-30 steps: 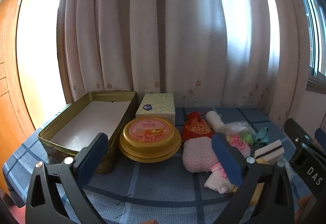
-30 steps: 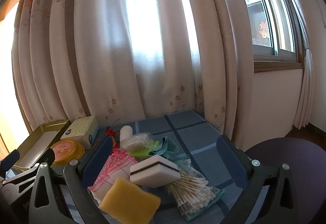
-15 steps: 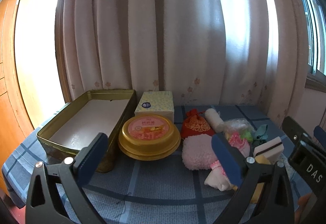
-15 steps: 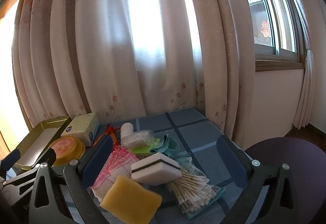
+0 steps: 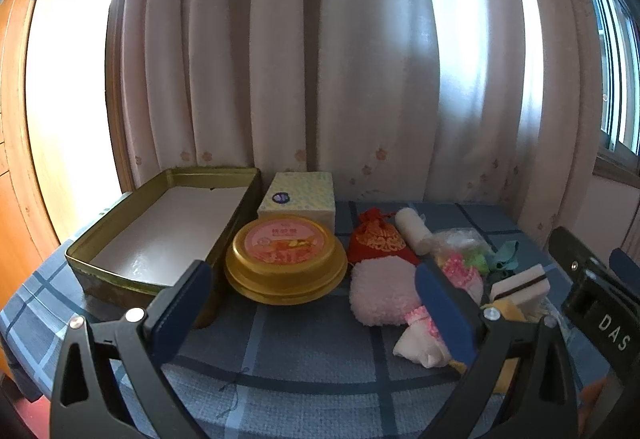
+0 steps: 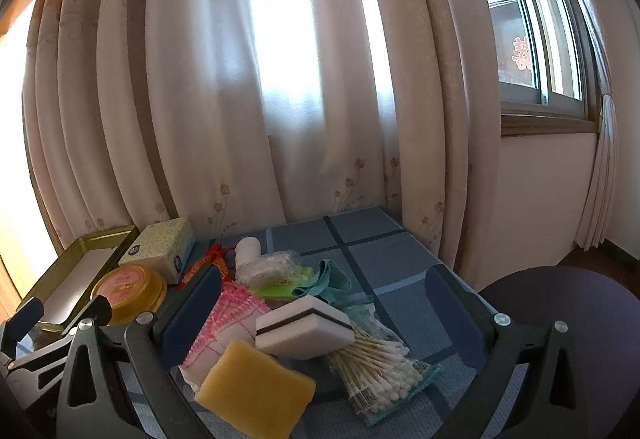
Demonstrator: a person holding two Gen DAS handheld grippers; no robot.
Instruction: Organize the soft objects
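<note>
A pile of soft things lies on the blue checked tablecloth: a pink fluffy puff (image 5: 380,289), a red embroidered pouch (image 5: 376,239), a white gauze roll (image 5: 412,229), a pink-and-white lace cloth (image 6: 228,319), a yellow sponge (image 6: 256,387), a white-and-black sponge (image 6: 304,325) and a teal cloth (image 6: 332,281). An open gold tin box (image 5: 120,271) stands at the left. My left gripper (image 5: 312,303) is open and empty, above the table's near side. My right gripper (image 6: 324,315) is open and empty, hovering over the sponges.
A round gold tin with a pink lid (image 5: 284,259) and a tissue box (image 5: 300,195) stand beside the tin box. A bag of cotton swabs (image 6: 380,367) and a clear plastic bag (image 6: 272,267) lie in the pile. Curtains hang behind; a dark stool (image 6: 580,319) stands at right.
Both grippers have drifted slightly back and up from the table; the objects appear a little lower and farther. Nothing was grasped or moved.
</note>
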